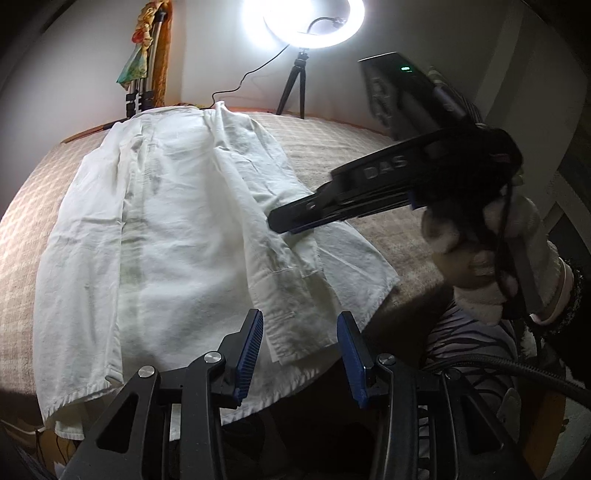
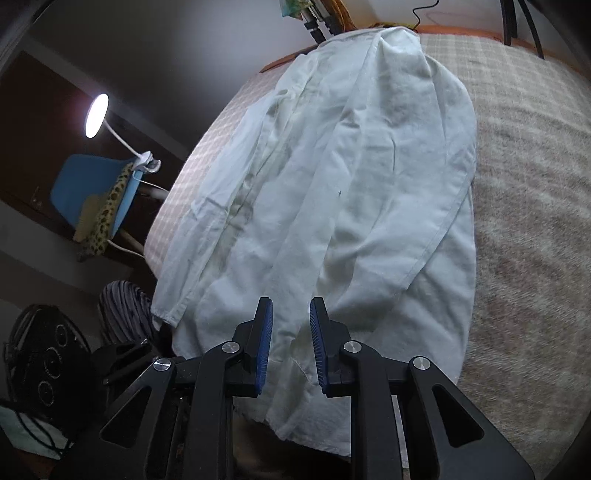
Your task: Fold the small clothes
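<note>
Shirt (image 1: 177, 221) first: a white one, lying flat on the checked beige bench cover (image 1: 332, 147), its long axis running straight away from me toward the far wall. Its hem end is nearest me and hangs a little over the near edge of the bench; the narrower far end reaches almost to the far edge. Both sides are folded in toward the middle, so it makes a long strip with lengthwise creases, and a cuffed sleeve end (image 1: 291, 332) lies on top near my side.

My left tool (image 1: 300, 356) hovers just short of that near edge with its blue-padded fingers (image 1: 251, 354) spread apart and nothing between them. My right tool (image 1: 291, 221), seen from the left wrist view, reaches in from the right over the shirt's right side, its fingers looking drawn together there. In its own view the right tool (image 2: 291, 347) shows a narrow gap between the pads above the cloth, and I cannot tell whether any fabric is pinched. My right hand (image 1: 491, 251) wears a white glove on the handle.

Beyond the bench a ring light (image 1: 314, 18) on a small tripod (image 1: 295, 88) glares at the far wall. A desk lamp (image 2: 96, 115) and a blue chair (image 2: 92, 192) stand off to the left.
</note>
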